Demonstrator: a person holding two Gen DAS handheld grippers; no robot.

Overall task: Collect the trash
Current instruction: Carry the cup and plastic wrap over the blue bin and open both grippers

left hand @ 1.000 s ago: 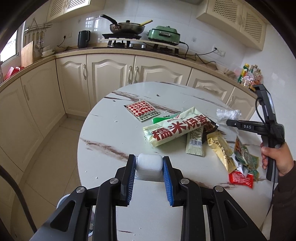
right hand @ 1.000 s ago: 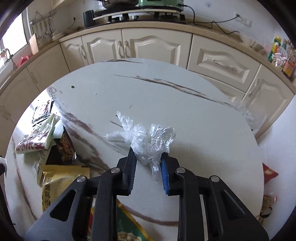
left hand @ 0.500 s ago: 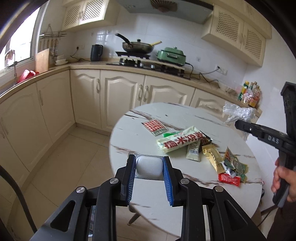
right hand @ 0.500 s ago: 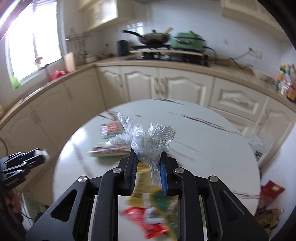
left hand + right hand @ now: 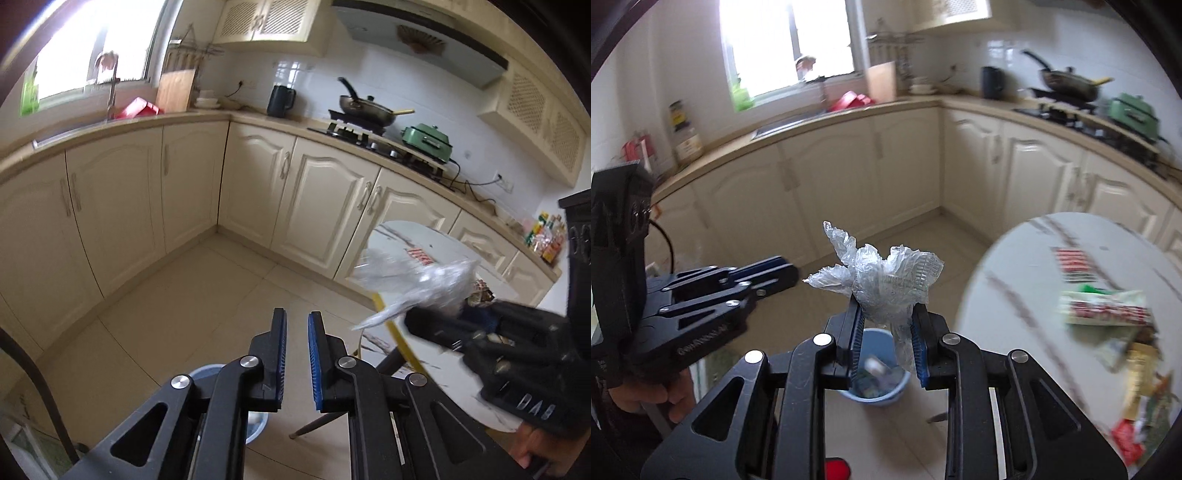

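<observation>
Left tool (image 5: 297,321): nearly shut, empty between the pads, jaws just closed down. Hangs over bare floor, with the blue bin (image 5: 256,424) below and behind its fingers.

Right tool (image 5: 886,314): clamped on the crumpled clear plastic wrap (image 5: 886,280). Grips only the lower bunch; the rest fans out above and left of the tips. Sits above the blue bin (image 5: 897,391), whose mouth shows between and under the jaws. Close on its left, the left tool (image 5: 775,273).

Table (image 5: 1015,277): off to the right of the right tool, blurred, with packets (image 5: 1104,310) not yet collected.

Risks, as judged:
- Light, springy film; could cling to a pad on release or drift past the rim onto the floor.
- Letting go mid-swing could throw it wide of the bin.
- With both tools crowding one bin mouth, could knock together.
- A loose tail hanging under the right pad could snag.

Against a second earlier:
- No longer holds the white tub in the left tool; a pale item lies in the bin, though cannot tell whether that is the tub.
- Swung away from the table, both tools, toward the floor and bin.
- Same grip on the plastic wrap, its shape unchanged.
</observation>
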